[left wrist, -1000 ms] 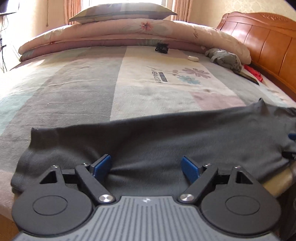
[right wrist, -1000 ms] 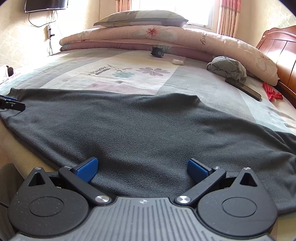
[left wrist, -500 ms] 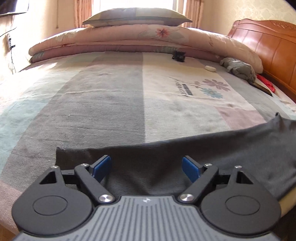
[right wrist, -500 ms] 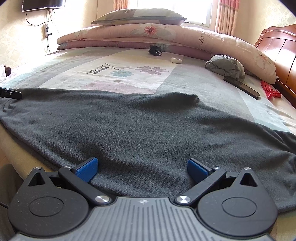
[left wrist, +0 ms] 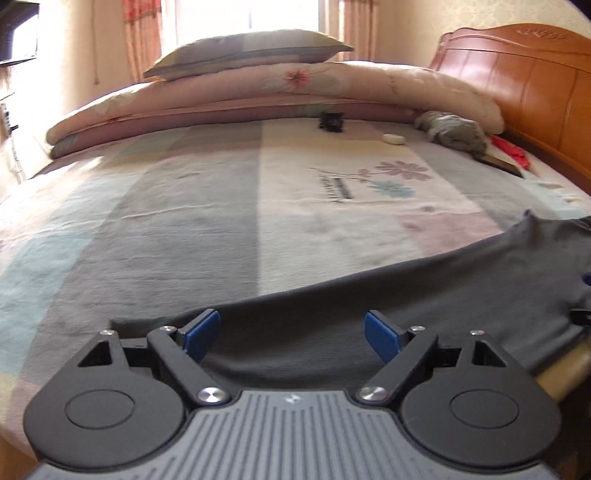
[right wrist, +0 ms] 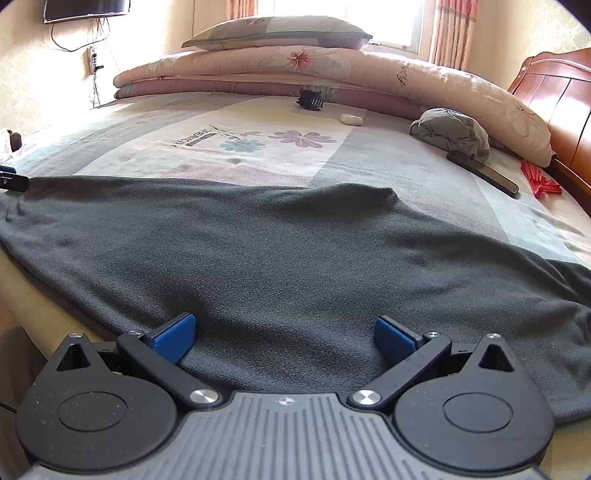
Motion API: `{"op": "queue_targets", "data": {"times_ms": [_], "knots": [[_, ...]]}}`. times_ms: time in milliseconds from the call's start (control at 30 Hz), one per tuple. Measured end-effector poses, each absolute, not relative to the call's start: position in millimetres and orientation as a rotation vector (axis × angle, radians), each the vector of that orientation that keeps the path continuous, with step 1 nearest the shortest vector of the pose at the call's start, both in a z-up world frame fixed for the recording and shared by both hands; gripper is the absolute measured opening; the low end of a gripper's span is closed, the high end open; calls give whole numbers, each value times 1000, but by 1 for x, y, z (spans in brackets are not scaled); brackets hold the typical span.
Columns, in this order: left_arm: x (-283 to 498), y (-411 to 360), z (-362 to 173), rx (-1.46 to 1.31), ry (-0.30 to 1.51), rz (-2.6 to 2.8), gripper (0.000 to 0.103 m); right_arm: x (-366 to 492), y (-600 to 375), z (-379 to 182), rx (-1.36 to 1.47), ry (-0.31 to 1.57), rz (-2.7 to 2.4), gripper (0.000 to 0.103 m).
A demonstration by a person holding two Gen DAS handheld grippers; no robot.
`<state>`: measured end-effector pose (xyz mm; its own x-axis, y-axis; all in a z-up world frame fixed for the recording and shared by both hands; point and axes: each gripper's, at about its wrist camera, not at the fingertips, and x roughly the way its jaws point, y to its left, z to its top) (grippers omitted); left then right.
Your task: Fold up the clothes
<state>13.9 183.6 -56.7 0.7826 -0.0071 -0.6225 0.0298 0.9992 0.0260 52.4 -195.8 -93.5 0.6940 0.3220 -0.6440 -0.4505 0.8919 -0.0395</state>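
A dark grey garment (right wrist: 295, 258) lies spread flat along the near edge of the bed. In the left wrist view its left end (left wrist: 332, 325) lies under my left gripper (left wrist: 291, 332). That gripper's blue pads (left wrist: 201, 334) stand wide apart and open, just over the cloth, pinching nothing. My right gripper (right wrist: 283, 338) is open too, low over the garment's near hem with flat cloth between its pads (right wrist: 393, 339). The left gripper's tip (right wrist: 11, 181) shows at the garment's far left corner. The right gripper's tip (left wrist: 585, 295) peeks in at the right edge.
The bed carries a striped floral sheet (left wrist: 258, 206). At the far end lie a folded quilt (right wrist: 295, 70) and a pillow (right wrist: 277, 33). A black hair clip (right wrist: 310, 99), a small white object (right wrist: 351, 119), a bundled grey cloth (right wrist: 450, 133), a dark flat bar (right wrist: 484, 173) and a red item (right wrist: 539, 181) lie near a wooden headboard (left wrist: 517, 77).
The left gripper has moved left along the garment and risen a little, so the cloth's left end now sits beneath it. The right gripper has stayed still, and both stayed open.
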Motion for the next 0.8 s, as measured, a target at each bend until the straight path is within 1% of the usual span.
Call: {"op": "queue_targets", "data": {"times_ms": [133, 267, 367, 500, 700, 800], "knots": [[24, 159, -71, 65, 720, -32, 86, 53, -196, -93, -202, 685, 436, 103], [19, 167, -86, 7, 783, 30, 86, 54, -195, -92, -203, 692, 437, 103], [4, 176, -88, -25, 784, 59, 88, 54, -196, -92, -201, 690, 438, 103], [-10, 181, -83, -22, 806, 110, 88, 53, -196, -93, -199, 684, 439, 103], [-1, 152, -63, 40, 738, 48, 88, 56, -199, -87, -207, 695, 451, 103], [10, 134, -64, 73, 729, 3, 88, 58, -211, -76, -203, 651, 419, 103]]}}
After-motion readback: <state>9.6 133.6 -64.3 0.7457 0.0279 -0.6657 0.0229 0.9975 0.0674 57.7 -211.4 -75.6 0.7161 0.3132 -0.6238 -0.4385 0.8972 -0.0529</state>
